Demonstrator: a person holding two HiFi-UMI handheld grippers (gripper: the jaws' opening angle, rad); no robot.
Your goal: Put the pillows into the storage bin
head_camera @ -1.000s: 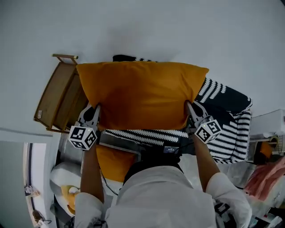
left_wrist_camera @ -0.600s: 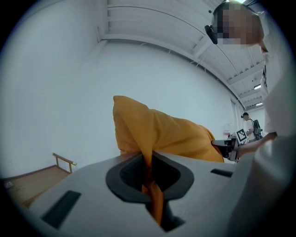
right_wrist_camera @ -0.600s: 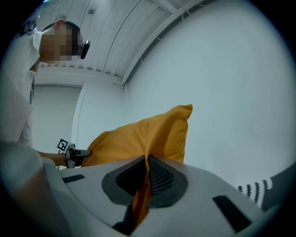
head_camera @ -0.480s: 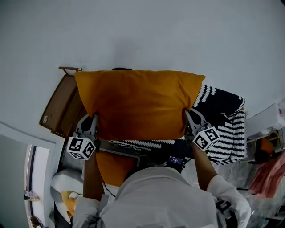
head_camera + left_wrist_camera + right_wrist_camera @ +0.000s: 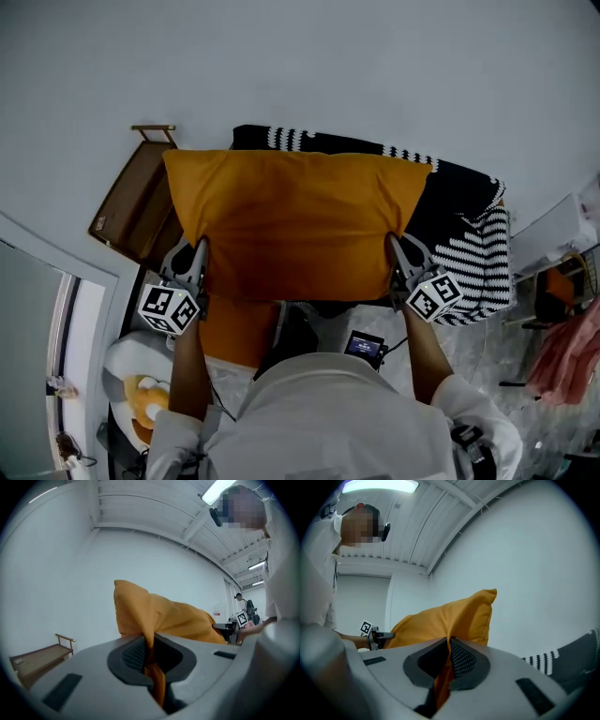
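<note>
An orange pillow [image 5: 295, 225] hangs spread out in front of me in the head view, held by its two lower corners. My left gripper [image 5: 199, 249] is shut on its left corner, with orange fabric pinched between the pads [image 5: 149, 654]. At the other corner my right gripper [image 5: 392, 246] is shut the same way, cloth caught between its pads [image 5: 449, 660]. The pillow [image 5: 159, 616] rises above the left jaws, and the pillow [image 5: 450, 618] stands above the right jaws. A second orange cushion [image 5: 239, 333] shows below the held one. No storage bin can be made out.
A black and white striped blanket [image 5: 469, 234] lies behind and to the right of the pillow. A wooden rack [image 5: 131, 202] stands at the left by the wall. A small screen device [image 5: 364, 346] sits near my chest. Clutter lies at the far right and lower left.
Both grippers have carried the pillow along; it sits lower in the head view. The striped blanket, earlier below and right of it, now shows behind its top edge. The rack has shifted right.
</note>
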